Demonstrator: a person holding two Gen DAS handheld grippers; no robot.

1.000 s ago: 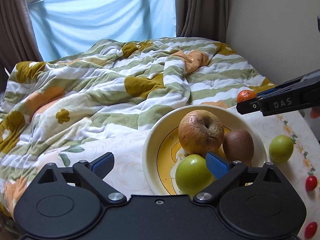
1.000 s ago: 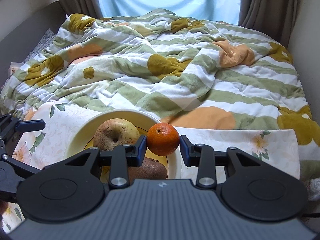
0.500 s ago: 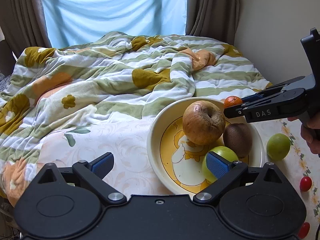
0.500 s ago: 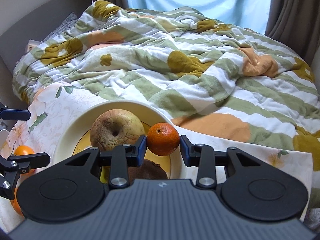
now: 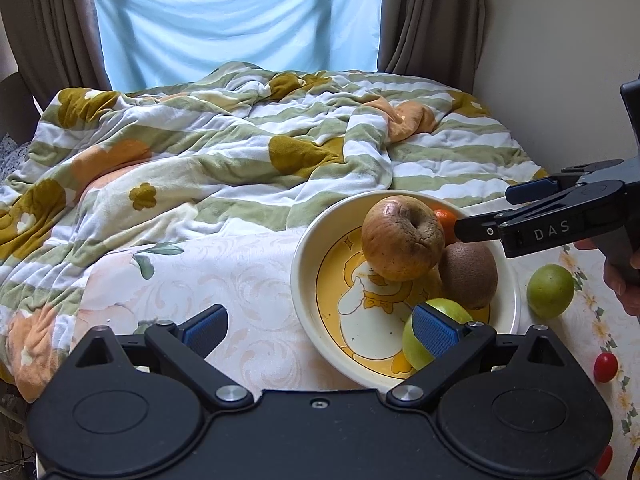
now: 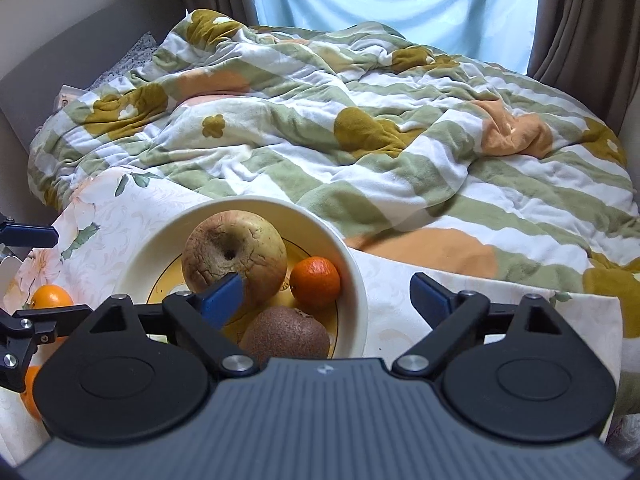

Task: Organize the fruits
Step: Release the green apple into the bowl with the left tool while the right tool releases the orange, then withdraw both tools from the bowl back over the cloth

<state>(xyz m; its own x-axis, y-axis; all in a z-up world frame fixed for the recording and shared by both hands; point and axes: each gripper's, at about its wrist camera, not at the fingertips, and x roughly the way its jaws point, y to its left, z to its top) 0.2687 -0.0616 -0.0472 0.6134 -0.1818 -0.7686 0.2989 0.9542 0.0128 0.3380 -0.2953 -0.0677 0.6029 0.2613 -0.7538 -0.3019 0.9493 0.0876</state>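
Left gripper: black body, two round discs, silver screws, blue ribbed pads. Right gripper: dark grey ribbed housing, black linkage arms, blue pads; white "DAS" lettering on side.

the bowl stands on the tablecloth, in front of the rumpled blanket. in the bowl, the large apple sits at the centre; the mandarin lies just beside it on the right in the right wrist view, and the kiwi lies nearer the camera, close to both. a green apple lies in the bowl at its near edge in the left wrist view. a lime rests on the cloth outside the bowl, to its right.
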